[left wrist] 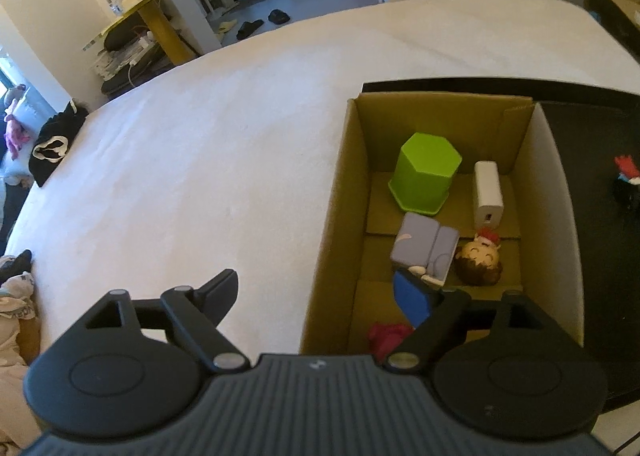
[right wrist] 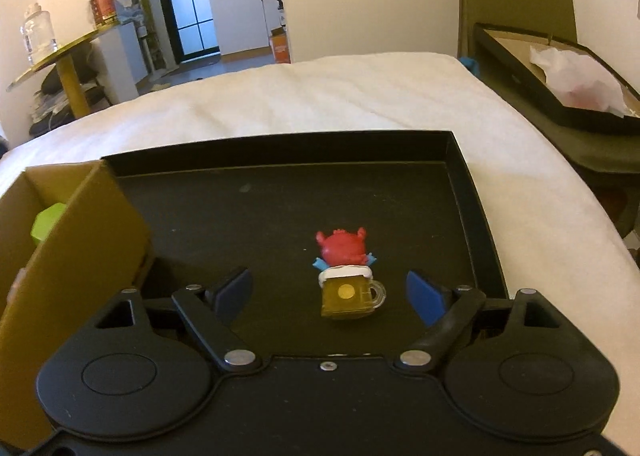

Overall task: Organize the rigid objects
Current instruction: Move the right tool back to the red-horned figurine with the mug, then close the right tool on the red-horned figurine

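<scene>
A cardboard box (left wrist: 340, 216) stands on the white bed and holds a green hexagonal pot (left wrist: 426, 172), a white charger (left wrist: 488, 194), a grey-purple case (left wrist: 424, 250), a small doll head (left wrist: 480, 262) and a red item (left wrist: 386, 336). My left gripper (left wrist: 320, 296) is open and empty, straddling the box's left wall. In the right wrist view a red figure in a beer mug (right wrist: 348, 280) stands on the black tray (right wrist: 472, 192). My right gripper (right wrist: 330, 294) is open, with the figure between its fingers, untouched.
The box's side (right wrist: 68, 256) rises left of the right gripper. The black tray (left wrist: 592, 216) lies right of the box with the figure (left wrist: 626, 176) on it. Black clothing (left wrist: 56, 144) lies at the bed's left edge. An open box with white plastic (right wrist: 560, 76) sits right of the bed.
</scene>
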### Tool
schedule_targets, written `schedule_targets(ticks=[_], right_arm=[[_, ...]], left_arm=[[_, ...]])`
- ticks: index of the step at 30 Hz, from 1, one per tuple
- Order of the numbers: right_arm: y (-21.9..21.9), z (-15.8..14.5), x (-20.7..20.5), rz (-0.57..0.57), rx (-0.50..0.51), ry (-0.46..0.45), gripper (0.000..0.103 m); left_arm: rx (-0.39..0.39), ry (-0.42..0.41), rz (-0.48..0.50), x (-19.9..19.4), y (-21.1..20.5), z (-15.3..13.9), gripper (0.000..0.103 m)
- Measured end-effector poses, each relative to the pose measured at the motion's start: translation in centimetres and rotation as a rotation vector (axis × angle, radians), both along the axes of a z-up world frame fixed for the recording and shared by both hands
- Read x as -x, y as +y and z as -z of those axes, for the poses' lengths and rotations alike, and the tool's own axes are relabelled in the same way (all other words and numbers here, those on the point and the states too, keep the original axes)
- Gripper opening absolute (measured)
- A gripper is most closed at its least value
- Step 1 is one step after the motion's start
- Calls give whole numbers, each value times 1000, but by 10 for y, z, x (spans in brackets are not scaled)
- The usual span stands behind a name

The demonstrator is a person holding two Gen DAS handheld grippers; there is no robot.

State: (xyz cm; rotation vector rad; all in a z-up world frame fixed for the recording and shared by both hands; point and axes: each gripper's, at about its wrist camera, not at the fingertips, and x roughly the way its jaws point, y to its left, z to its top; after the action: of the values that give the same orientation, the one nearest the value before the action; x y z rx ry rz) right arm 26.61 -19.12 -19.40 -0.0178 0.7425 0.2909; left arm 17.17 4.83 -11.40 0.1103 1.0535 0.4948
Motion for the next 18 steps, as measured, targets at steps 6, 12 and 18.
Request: schedule_targets(ticks=[6,12,18], right_arm=[[1,9,-6,-2,2,3,84],[4,17,-12,-12,30,18,84],[12,15,-12,-43,96,-21,38]], left_arm=[[-31,17,0,-3,-4,-1,84],[-39,4,8,-2,-7,-7,84],[-36,8,7,0,-4,-8,84]])
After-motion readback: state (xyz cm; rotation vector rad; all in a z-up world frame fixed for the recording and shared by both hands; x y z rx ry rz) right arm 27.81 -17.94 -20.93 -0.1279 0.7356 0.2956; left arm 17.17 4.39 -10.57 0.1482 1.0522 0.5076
